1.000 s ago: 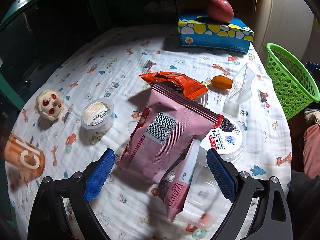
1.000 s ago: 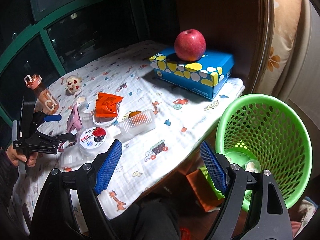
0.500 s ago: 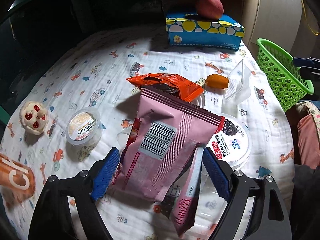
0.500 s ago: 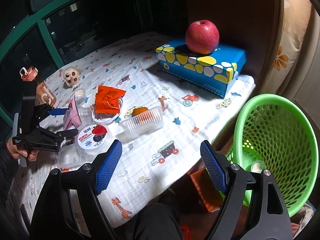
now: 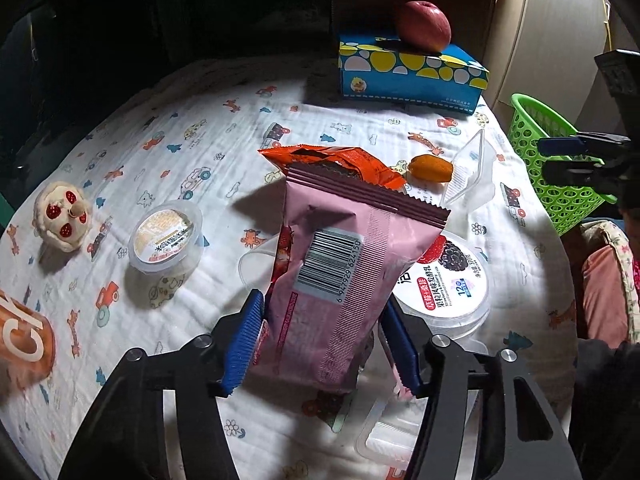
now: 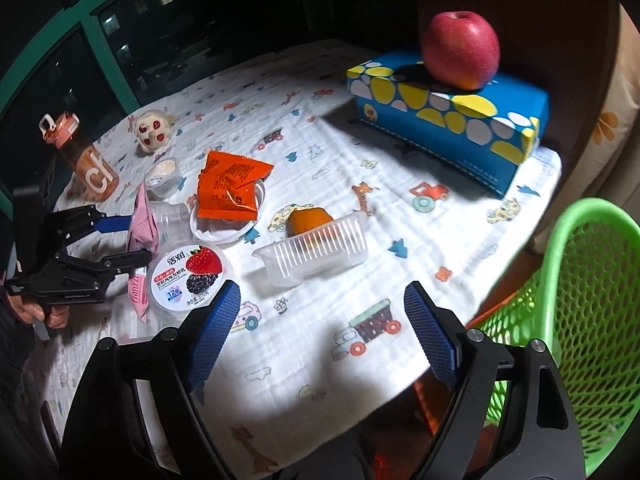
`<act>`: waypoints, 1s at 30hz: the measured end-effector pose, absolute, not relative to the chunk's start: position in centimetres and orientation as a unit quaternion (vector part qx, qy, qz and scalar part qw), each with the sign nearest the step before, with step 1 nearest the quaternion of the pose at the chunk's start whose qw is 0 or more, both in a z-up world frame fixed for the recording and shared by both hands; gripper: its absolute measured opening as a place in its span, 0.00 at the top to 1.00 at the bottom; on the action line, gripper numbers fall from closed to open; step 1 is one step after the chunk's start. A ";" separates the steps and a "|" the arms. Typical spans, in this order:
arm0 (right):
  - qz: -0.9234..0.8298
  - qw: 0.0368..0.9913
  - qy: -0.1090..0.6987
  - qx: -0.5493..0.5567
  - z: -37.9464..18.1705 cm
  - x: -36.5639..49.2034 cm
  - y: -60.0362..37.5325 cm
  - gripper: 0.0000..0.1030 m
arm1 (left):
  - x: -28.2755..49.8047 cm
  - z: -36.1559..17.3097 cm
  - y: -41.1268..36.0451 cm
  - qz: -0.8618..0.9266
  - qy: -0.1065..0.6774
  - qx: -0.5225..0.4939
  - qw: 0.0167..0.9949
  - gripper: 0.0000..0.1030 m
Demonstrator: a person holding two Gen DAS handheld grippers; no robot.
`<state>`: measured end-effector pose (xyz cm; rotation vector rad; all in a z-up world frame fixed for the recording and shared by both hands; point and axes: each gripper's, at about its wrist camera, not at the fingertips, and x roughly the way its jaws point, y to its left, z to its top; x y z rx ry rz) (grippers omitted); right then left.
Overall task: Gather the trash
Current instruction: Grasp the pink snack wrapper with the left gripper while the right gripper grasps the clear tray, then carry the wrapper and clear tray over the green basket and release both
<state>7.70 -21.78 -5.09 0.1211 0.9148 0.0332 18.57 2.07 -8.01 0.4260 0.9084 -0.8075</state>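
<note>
Left tongs [image 5: 320, 344]: narrowed onto 1 pink wrapper [image 5: 340, 280], both blue pads pressed against its lower sides; the wrapper stands between them at lower centre of the left view, barcode side facing the camera, top seam rising toward mid-frame. It looks raised off the cloth [image 5: 200, 140], though contact underneath is hidden; the low grip likely keeps the limp film from folding away. In the right view the same tongs [image 6: 132, 240] sit at left edge with the wrapper [image 6: 142, 228] crumpled between them. Right tongs [image 6: 320, 340]: wide, holding nothing, at lower centre of the right view over bare cloth, probably waiting for their own pick. Basket [image 6: 592, 320]: green, lower right of the right view, off the cloth's edge and below it, well apart from the wrapper; in the left view it shows at right edge [image 5: 560, 160]. Placement there suggests it serves as the trash bin. Remaining trash candidates, mid-frame: 1 orange packet [image 6: 232, 188] lying in a white dish, 1 clear tray [image 6: 316, 252] beside an orange piece of food, 1 yogurt tub [image 6: 186, 276] just beside the left tongs, and a 2nd pink wrapper [image 6: 138, 298] flat under them. Judged non-trash: apple [image 6: 460, 50] resting on tissue box [image 6: 448, 120], upper right. Stage: 1st wrapper gripped, carry to basket not yet made.
</note>
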 end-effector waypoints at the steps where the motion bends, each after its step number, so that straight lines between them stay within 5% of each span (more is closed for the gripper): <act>1: 0.018 0.895 0.442 0.052 -5.4 8.1 -21.6 0.17 | 18.6 -8.0 2.2 -0.377 0.425 0.195 0.800 0.47; 18: 0.041 0.887 0.460 0.002 -9.6 13.0 -21.4 0.11 | 18.6 -7.2 3.1 -0.367 0.434 0.166 0.806 0.58; 22: 0.052 0.887 0.459 0.015 -9.7 12.9 -21.5 0.24 | 18.5 -6.3 3.2 -0.364 0.431 0.153 0.811 0.58; 30: 0.061 0.897 0.437 0.034 -8.3 11.3 -21.6 0.26 | 18.0 -4.3 3.6 -0.352 0.425 0.119 0.825 0.58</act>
